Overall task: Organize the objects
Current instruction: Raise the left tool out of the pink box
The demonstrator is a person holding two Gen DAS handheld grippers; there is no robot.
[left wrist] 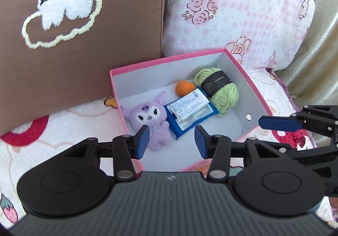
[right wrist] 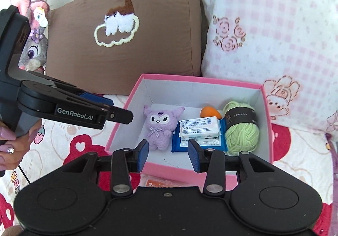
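A pink box point(left wrist: 249, 79) point(right wrist: 124, 113) with a white inside sits on the bed. In it lie a purple plush toy point(left wrist: 151, 118) point(right wrist: 160, 128), a blue packet point(left wrist: 188, 123) point(right wrist: 211, 144) with a white packet point(left wrist: 190, 105) point(right wrist: 199, 130) on top, an orange egg-shaped thing point(left wrist: 184, 87) point(right wrist: 209, 112) and a green yarn ball point(left wrist: 224, 92) point(right wrist: 240, 136). My left gripper point(left wrist: 171, 142) is open and empty above the box's near edge. My right gripper point(right wrist: 168, 155) is open and empty at the box's front wall.
A brown cushion point(left wrist: 84, 56) point(right wrist: 126, 46) and a pink checked pillow point(left wrist: 243, 14) point(right wrist: 274, 35) stand behind the box. A grey plush bunny point(right wrist: 34, 46) sits at the far left. An orange packet point(right wrist: 160, 182) lies on the printed bedsheet point(left wrist: 63, 126) before the box.
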